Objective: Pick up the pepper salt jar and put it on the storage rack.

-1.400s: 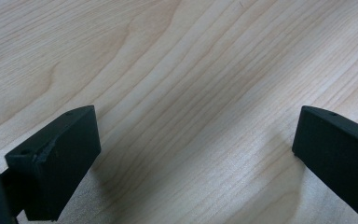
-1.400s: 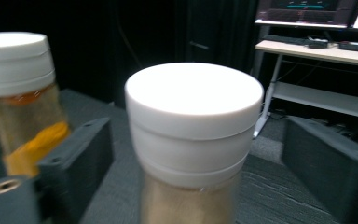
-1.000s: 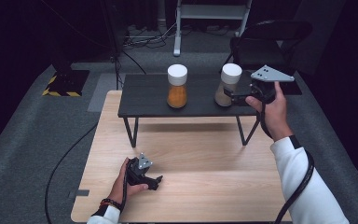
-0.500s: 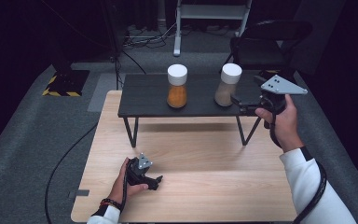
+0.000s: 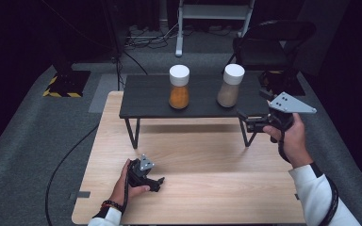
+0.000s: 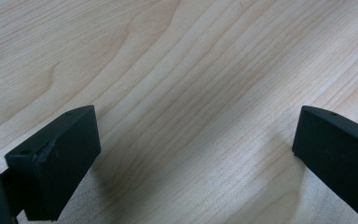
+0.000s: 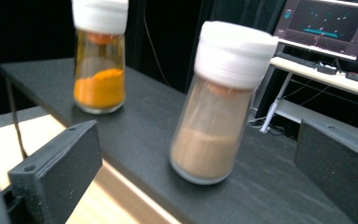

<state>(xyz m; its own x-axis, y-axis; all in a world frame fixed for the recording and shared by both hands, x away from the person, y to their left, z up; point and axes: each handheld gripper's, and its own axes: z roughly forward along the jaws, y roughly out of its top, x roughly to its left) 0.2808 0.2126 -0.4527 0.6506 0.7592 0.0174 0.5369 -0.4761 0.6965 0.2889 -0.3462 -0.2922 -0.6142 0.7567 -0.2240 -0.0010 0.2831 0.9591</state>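
Dark floor surrounds the wooden table (image 5: 207, 188) bearing a black shelf (image 5: 146, 96). Right gripper (image 5: 245, 120), jaws spread, sits just beside the shelf's brown-powder jar (image 5: 231, 87). Left gripper (image 5: 156, 182), jaws spread, rests well apart from the shelf.

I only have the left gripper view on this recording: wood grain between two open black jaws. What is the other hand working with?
Observer: The right gripper points at a jar of brown powder on a low black shelf; its jaws stand apart with nothing between them.
Operator: Is that jar alone on the shelf?
Observer: No. A second jar holding orange powder stands apart from it, also upright with a white cap.
Operator: And where does my gripper sit in relation to all that?
Observer: The left gripper rests low on the wooden table, in front of the shelf, on the person's side.
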